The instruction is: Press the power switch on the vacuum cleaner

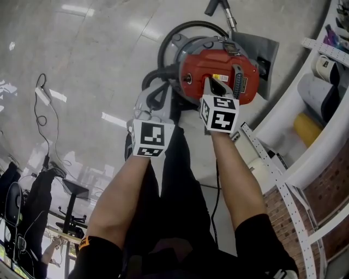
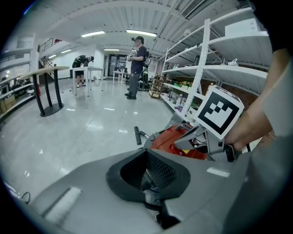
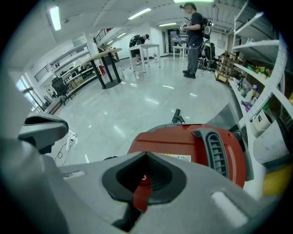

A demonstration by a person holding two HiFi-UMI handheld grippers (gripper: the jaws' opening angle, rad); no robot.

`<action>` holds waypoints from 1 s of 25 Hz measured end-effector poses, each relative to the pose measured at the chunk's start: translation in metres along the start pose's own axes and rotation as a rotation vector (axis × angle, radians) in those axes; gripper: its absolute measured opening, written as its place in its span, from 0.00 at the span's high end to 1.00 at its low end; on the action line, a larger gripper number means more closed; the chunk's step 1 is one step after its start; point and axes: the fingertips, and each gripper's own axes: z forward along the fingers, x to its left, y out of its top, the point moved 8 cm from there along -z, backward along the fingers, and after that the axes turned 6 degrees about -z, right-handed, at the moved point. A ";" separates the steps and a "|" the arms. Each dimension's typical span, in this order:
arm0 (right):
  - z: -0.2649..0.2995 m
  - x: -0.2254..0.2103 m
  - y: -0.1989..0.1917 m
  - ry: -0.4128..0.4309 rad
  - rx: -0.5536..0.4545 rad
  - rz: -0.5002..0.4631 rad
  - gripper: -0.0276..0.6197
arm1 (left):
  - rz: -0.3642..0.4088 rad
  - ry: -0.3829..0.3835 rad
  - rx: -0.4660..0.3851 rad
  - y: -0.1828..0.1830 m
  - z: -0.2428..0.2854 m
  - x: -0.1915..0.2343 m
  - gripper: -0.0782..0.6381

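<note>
The vacuum cleaner (image 1: 218,73) stands on the floor ahead of me, a red-topped canister on a grey base, with a black hose (image 1: 180,32) looped round its far side. My right gripper (image 1: 214,85) is shut, and its tip rests on the red top near the middle. In the right gripper view the red top (image 3: 183,141) fills the space just beyond the gripper (image 3: 146,157), and a small red part (image 3: 143,183) shows through the gap behind its tip. My left gripper (image 1: 154,97) is shut on nothing and hangs left of the canister, which shows at the right (image 2: 170,137) past the gripper (image 2: 146,153).
White metal shelving (image 1: 322,109) with stored goods runs along the right. A grey panel (image 1: 262,46) and the vacuum's wand (image 1: 226,13) lie beyond the canister. A power strip with its cable (image 1: 42,95) lies on the floor at left. People (image 3: 194,36) and tables (image 3: 107,64) stand far off.
</note>
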 end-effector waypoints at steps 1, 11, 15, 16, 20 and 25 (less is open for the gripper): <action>0.002 0.000 0.000 -0.001 0.005 0.001 0.97 | 0.001 0.001 -0.002 0.001 0.000 0.000 0.87; -0.001 -0.003 0.016 0.014 0.004 0.030 0.97 | -0.016 -0.008 -0.023 0.021 -0.016 -0.009 0.87; -0.037 0.003 0.030 0.014 -0.056 0.036 0.97 | -0.015 -0.005 -0.035 0.040 -0.033 -0.016 0.87; -0.048 0.005 0.033 0.016 -0.071 0.038 0.97 | -0.017 -0.003 -0.038 0.047 -0.038 -0.018 0.87; -0.098 0.014 0.039 0.021 -0.129 0.019 0.97 | -0.057 0.003 -0.046 0.073 -0.061 -0.031 0.87; -0.156 0.020 0.046 0.035 -0.201 0.027 0.97 | -0.048 0.005 -0.067 0.100 -0.095 -0.047 0.87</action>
